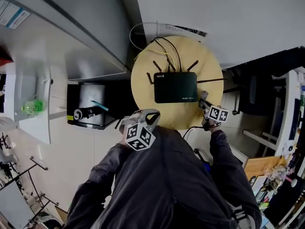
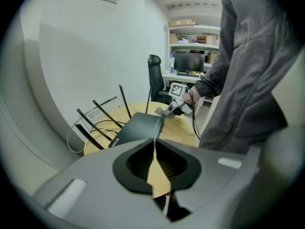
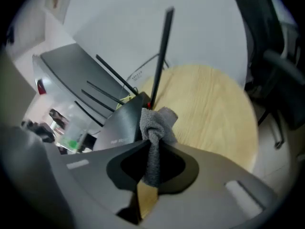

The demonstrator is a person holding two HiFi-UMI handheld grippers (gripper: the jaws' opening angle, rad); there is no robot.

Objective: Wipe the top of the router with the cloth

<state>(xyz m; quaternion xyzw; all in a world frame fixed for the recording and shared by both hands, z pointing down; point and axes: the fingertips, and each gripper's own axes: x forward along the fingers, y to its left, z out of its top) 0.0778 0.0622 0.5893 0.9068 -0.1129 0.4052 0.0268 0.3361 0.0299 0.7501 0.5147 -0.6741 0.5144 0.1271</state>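
Observation:
A black router (image 1: 175, 87) with several antennas lies flat in the middle of a round wooden table (image 1: 143, 75). My right gripper (image 1: 203, 99) is at the router's front right corner, shut on a grey cloth (image 3: 155, 125) that bunches up past the jaws. In the right gripper view the cloth hangs just beside the router (image 3: 119, 125), below an upright antenna (image 3: 161, 51). My left gripper (image 1: 147, 115) hovers over the table's front left edge, shut with nothing in it. From the left gripper view the router (image 2: 136, 128) lies ahead, with the right gripper (image 2: 172, 107) beyond it.
Cables (image 1: 164, 46) loop behind the router at the table's back edge. A grey cabinet (image 1: 90, 32) and a dark low shelf (image 1: 90, 112) stand left of the table. A black office chair (image 2: 155, 80) and a desk with a monitor (image 2: 188, 61) stand to the right.

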